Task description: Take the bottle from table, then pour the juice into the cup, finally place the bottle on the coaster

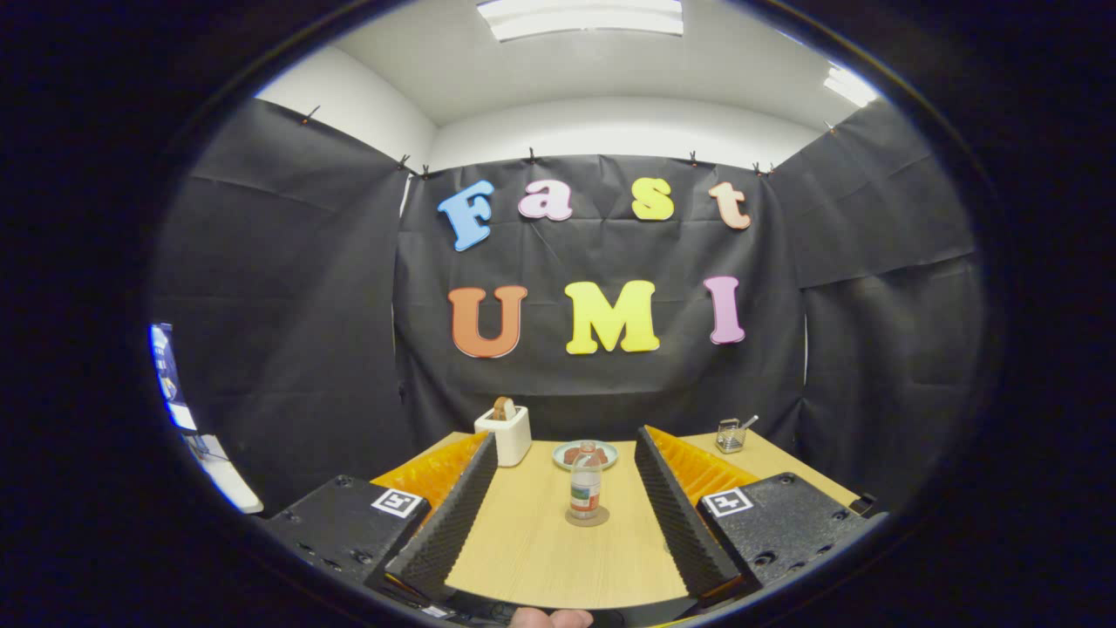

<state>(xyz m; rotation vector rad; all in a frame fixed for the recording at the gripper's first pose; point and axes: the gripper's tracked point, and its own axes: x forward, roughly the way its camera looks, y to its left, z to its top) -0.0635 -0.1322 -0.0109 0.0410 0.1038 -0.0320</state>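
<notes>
The claw [558, 523] has its two ridged fingers [449, 523] spread wide apart over the pale wooden table [532, 558], clamped on nothing. The small clear plastic bottle with a red cap [586, 481] stands upright on a round brown coaster [587, 516], between the fingers and ahead of them. Just beyond it sits a pale green plate holding brown food [585, 454]. A white toaster with a bread slice [504, 432] stands beyond the left finger, a small wire basket [731, 435] beyond the right.

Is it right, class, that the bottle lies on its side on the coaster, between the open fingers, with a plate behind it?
Not quite. The gripper view shows the bottle standing upright on the coaster, not on its side. It stands ahead between the gripper's open fingers, with the plate behind it.
</notes>
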